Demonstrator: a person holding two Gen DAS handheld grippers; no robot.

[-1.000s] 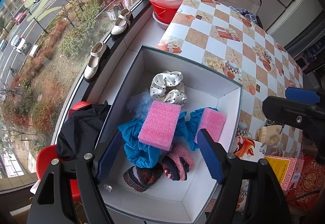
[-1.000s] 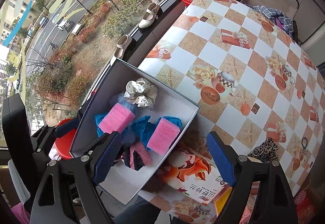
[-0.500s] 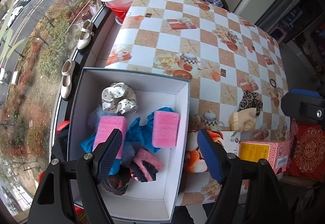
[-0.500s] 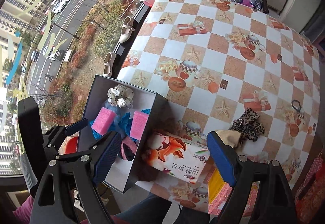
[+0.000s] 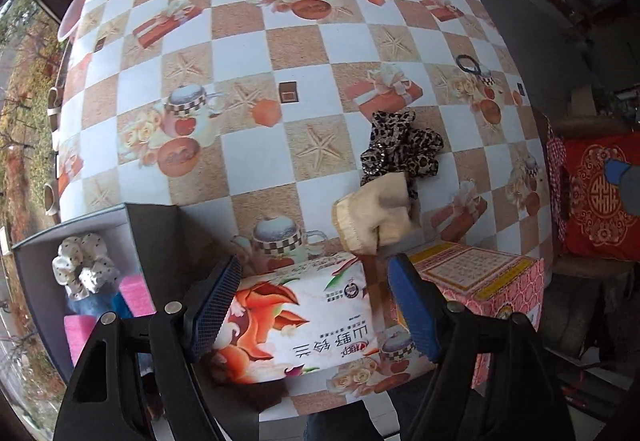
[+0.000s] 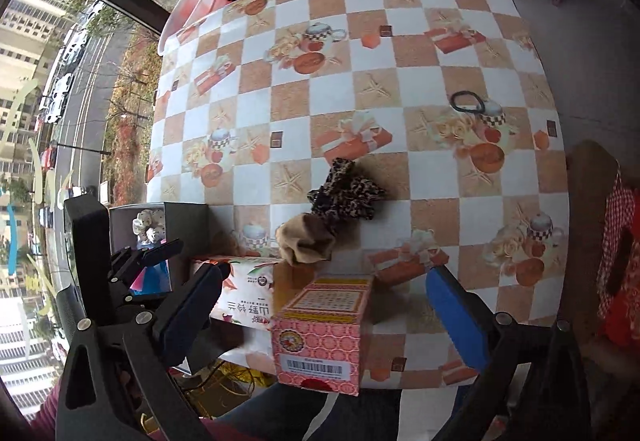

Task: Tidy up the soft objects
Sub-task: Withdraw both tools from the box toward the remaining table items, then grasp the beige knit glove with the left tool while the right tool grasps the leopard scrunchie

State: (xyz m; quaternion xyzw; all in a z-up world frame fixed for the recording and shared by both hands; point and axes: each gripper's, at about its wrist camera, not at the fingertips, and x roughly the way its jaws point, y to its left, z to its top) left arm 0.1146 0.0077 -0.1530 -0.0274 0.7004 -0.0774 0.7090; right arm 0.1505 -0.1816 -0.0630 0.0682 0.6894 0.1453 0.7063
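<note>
A beige knitted sock (image 5: 376, 215) lies bunched on the checked tablecloth, touching a leopard-print scrunchie (image 5: 400, 149) just behind it. A thin black hair tie (image 5: 470, 63) lies farther back on the right. My left gripper (image 5: 314, 307) is open, pointing down over a tissue pack (image 5: 304, 325), with nothing held. My right gripper (image 6: 326, 311) hangs over a pink carton (image 6: 324, 329); its jaws are opening and grip nothing. In the right wrist view the sock (image 6: 306, 239) and scrunchie (image 6: 344, 193) lie just beyond it. The grey box (image 5: 152, 241) at left holds a white dotted scrunchie (image 5: 84, 273) and pink sponges (image 5: 134, 293).
The tissue pack (image 6: 244, 305) and pink carton stand side by side at the table's near edge. A pink basin (image 6: 188, 13) sits at the far left corner by the window. A red cushion (image 5: 600, 197) lies on a seat to the right. A person's legs show below.
Both grippers swung away from above the grey box to the right, over the packs at the table's near edge, and rolled. The right jaws now stand wider apart.
</note>
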